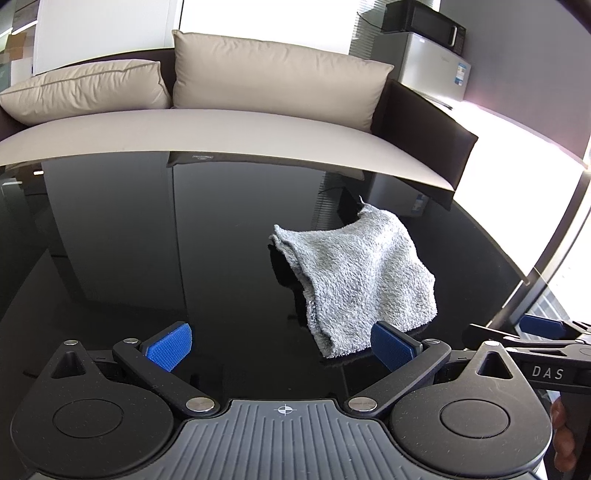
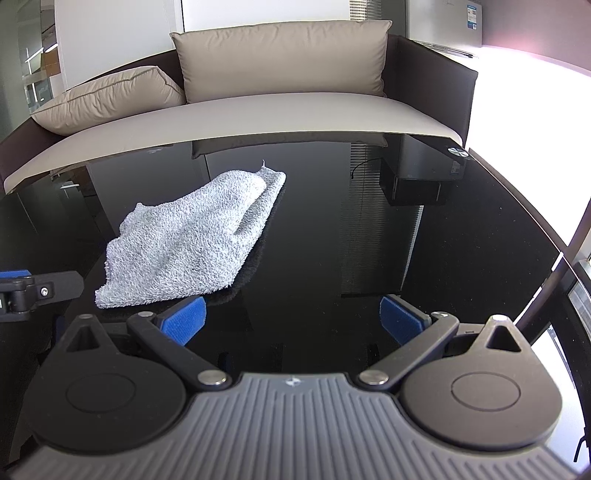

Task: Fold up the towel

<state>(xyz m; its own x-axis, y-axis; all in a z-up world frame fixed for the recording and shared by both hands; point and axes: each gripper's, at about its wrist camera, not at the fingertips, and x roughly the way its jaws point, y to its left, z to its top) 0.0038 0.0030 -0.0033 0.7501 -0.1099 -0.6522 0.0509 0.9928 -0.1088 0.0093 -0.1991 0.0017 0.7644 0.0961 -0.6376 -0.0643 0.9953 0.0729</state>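
A rumpled grey towel (image 1: 354,284) lies on the black desk (image 1: 147,240); the left gripper (image 1: 282,347) and right gripper (image 2: 293,319) are both spread, holding nothing.

Towel on the table, sofa behind.
From my left wrist view, the towel (image 1: 354,280) lies on the table (image 1: 147,258) right of centre; the sofa (image 1: 221,136) spans the upper frame, the microwave (image 1: 424,18) upper right.
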